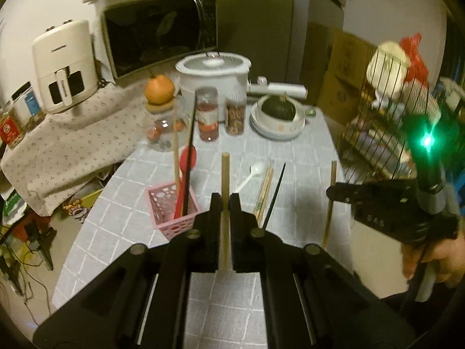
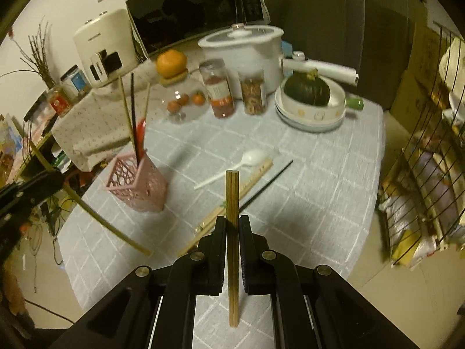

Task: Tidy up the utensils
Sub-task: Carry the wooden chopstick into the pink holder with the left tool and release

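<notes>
My left gripper (image 1: pixel 225 200) is shut on a wooden chopstick (image 1: pixel 224 180), held upright above the table. My right gripper (image 2: pixel 232 224) is shut on another wooden chopstick (image 2: pixel 232 203), also upright; it shows at the right of the left wrist view (image 1: pixel 331 197). A pink basket (image 1: pixel 171 206) stands left of centre and holds a wooden chopstick, a black chopstick and a red utensil; it also shows in the right wrist view (image 2: pixel 136 183). On the cloth lie a white spoon (image 2: pixel 247 160), a wrapped pair of chopsticks (image 2: pixel 247 186) and a black chopstick (image 2: pixel 267 183).
At the back of the table (image 2: pixel 334 180) stand jars (image 2: pixel 218 93), a glass jar topped with an orange (image 2: pixel 174 67), a white pot (image 2: pixel 244 49) and bowls holding a dark squash (image 2: pixel 308 90). A wire rack (image 2: pixel 421 160) stands right. An air fryer (image 1: pixel 64 64) and microwave sit left.
</notes>
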`<move>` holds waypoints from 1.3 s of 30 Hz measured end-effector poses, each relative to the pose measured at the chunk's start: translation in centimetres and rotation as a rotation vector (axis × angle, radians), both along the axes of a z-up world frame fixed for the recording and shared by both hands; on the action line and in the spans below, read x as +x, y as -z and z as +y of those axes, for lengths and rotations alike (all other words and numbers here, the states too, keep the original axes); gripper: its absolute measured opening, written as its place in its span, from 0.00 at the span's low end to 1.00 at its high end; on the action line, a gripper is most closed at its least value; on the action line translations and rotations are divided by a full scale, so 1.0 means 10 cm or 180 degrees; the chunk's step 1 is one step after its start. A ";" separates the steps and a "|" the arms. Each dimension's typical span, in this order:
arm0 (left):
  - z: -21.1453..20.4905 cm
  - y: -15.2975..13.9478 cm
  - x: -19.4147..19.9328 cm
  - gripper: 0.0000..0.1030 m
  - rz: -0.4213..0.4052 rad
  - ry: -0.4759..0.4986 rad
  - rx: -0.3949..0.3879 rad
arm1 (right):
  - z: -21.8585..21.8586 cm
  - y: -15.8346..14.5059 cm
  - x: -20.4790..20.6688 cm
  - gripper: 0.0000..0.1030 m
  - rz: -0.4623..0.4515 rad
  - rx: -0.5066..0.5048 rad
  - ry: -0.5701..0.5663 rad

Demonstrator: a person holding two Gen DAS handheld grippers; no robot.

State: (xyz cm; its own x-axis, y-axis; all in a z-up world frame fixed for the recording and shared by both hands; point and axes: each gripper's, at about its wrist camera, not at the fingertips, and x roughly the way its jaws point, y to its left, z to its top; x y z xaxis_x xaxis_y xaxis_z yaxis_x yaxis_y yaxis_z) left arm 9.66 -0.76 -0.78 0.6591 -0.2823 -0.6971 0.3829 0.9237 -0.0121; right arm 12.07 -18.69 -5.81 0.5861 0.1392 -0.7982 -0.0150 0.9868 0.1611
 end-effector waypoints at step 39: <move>0.24 0.39 0.81 0.06 -0.0272 -0.0531 0.0282 | 0.58 -0.45 0.20 0.08 -0.0532 0.0144 -0.0099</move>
State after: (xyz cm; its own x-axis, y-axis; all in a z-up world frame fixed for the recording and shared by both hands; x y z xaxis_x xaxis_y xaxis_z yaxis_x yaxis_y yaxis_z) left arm 17.78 1.61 -4.71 0.7495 -0.1045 -0.6538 0.2207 0.9704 0.0979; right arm 14.10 -12.85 -1.27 0.7051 0.1929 -0.6824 -0.0757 0.9773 0.1980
